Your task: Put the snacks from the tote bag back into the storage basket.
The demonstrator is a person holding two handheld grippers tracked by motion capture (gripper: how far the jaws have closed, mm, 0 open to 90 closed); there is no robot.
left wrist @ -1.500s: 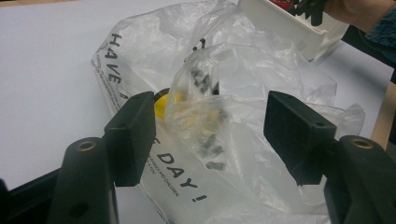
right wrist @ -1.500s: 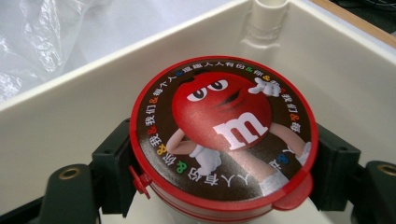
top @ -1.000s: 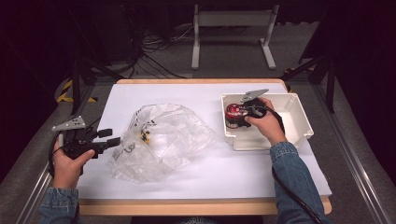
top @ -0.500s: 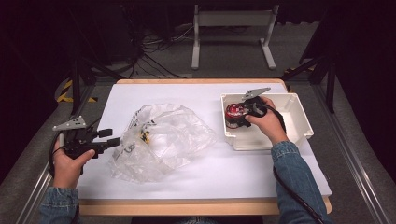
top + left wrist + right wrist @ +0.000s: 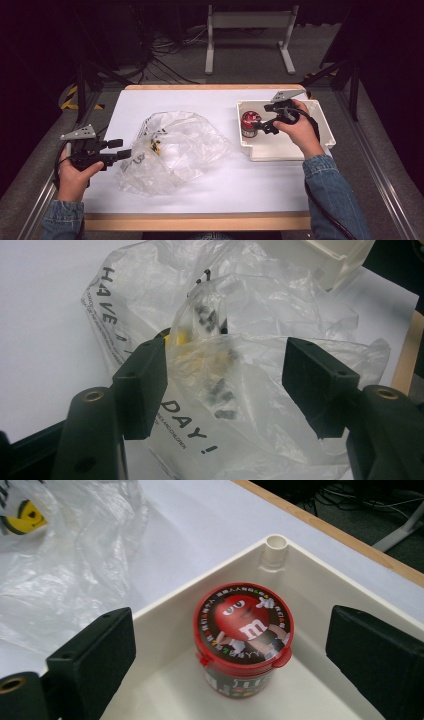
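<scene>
White paper covers the worktop (image 5: 210, 200). Standing upright in the white tray (image 5: 320, 127), the red-lidded candy tub (image 5: 243, 637) is released; right gripper (image 5: 230, 650) jaws have just been opening, apart above it. Left gripper (image 5: 225, 385) gapes around the plastic bag (image 5: 170, 150), steadying it.

Your left gripper (image 5: 222, 385) is showing you a plastic bag (image 5: 240, 340) whose film is blurring the yellow and black things (image 5: 210, 365) inside it; you cannot tell what they are. The bag's lettering is breaking off behind the left jaw. Below your right gripper (image 5: 230, 650), the red-lidded tub (image 5: 243, 635) is hiding its label, and the white bin (image 5: 200, 590) is running off the picture's edge.
</scene>
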